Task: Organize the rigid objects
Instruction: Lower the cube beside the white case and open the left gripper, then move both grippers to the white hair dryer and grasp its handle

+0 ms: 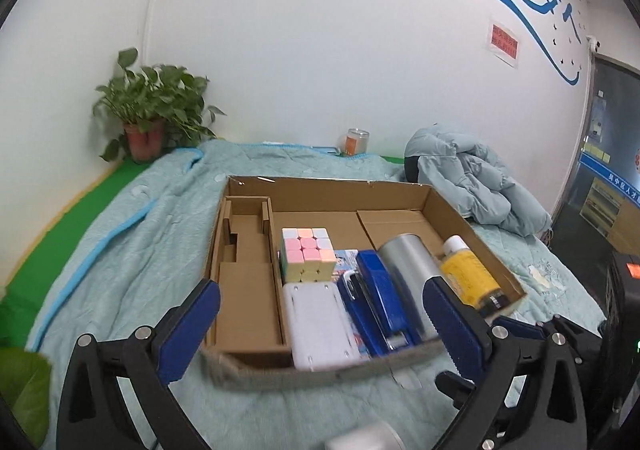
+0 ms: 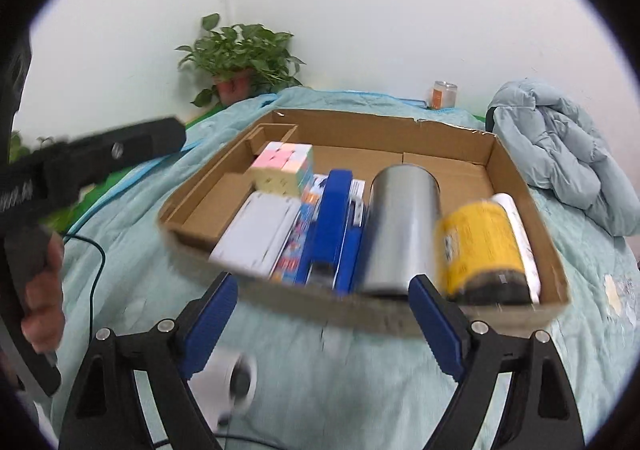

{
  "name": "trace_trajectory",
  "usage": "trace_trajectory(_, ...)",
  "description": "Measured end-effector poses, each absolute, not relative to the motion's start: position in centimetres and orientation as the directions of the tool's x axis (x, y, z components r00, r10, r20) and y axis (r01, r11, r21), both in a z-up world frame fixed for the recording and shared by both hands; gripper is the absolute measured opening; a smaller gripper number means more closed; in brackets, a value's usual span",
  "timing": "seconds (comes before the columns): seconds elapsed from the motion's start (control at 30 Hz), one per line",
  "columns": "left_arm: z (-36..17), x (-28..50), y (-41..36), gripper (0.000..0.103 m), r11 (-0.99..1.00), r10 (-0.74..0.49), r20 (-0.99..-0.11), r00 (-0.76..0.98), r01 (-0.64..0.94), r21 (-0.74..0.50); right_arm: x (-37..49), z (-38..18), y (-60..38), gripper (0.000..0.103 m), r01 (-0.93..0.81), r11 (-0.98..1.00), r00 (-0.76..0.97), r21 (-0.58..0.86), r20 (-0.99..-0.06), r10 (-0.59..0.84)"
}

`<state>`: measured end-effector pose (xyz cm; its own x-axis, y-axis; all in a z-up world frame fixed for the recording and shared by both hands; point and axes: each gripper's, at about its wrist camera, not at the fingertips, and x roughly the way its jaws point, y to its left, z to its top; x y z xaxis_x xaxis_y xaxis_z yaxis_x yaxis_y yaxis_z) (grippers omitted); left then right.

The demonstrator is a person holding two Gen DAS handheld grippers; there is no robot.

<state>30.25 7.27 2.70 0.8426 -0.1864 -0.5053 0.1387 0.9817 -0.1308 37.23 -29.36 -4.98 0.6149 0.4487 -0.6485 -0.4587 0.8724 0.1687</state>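
Observation:
A shallow cardboard box (image 1: 320, 189) (image 2: 360, 125) lies on a teal blanket. In it sit a pastel puzzle cube (image 1: 306, 256) (image 2: 282, 167), a white case (image 1: 318, 324) (image 2: 256, 234), a blue stapler (image 1: 382, 298) (image 2: 332, 217), a silver cylinder (image 1: 404, 266) (image 2: 400, 226) and a yellow bottle (image 1: 470, 276) (image 2: 482, 250) lying on its side. My left gripper (image 1: 322, 302) stands wide open before the box's near edge, holding nothing. Over the near rim, my right gripper (image 2: 324, 286) is open and empty as well. The box's left compartments hold nothing.
A potted plant (image 1: 146, 111) (image 2: 240, 57) and a jar with an orange label (image 1: 354, 141) (image 2: 442, 93) stand by the wall. A pale blue puffer jacket (image 1: 476, 175) (image 2: 560, 153) lies right of the box. A hand (image 2: 40, 310) holds the other gripper's black body (image 2: 100, 157) at left. A white round object (image 2: 228, 374) lies on the blanket.

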Motion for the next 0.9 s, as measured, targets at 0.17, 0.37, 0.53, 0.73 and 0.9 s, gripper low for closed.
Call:
trace_trajectory(0.17, 5.8, 25.0, 7.5, 0.102, 0.991, -0.132, -0.521, 0.843, 0.093, -0.100, 33.4, -4.2, -31.3, 0.088, -0.491, 0.837, 0.585, 0.243, -0.620, 0.523)
trace_trajectory(0.37, 2.1, 21.8, 8.5, 0.102, 0.975, -0.213, -0.678, 0.703, 0.108, -0.195, 28.6, -6.4, -31.3, 0.088, -0.577, 0.738, 0.451, 0.349, -0.618, 0.644)
trace_trajectory(0.53, -6.1, 21.2, 8.6, 0.097, 0.909, -0.393, -0.761, 0.516, 0.089, -0.408, 27.2, -11.2, -29.2, 0.088, -0.566, 0.712, 0.324, 0.416, -0.682, 0.656)
trace_trajectory(0.73, -11.4, 20.4, 5.6, 0.074, 0.830, -0.547, -0.757, 0.357, 0.117, -0.545, 26.8, -13.3, -27.1, 0.074, -0.548, 0.724, 0.301, 0.418, -0.709, 0.637)
trace_trajectory(0.9, -12.6, 20.1, 4.6, 0.058, 0.826, -0.559, -0.758, 0.338, 0.140, -0.547, 26.3, -14.1, -26.0, 0.037, -0.553, 0.741, 0.312, 0.381, -0.730, 0.608)
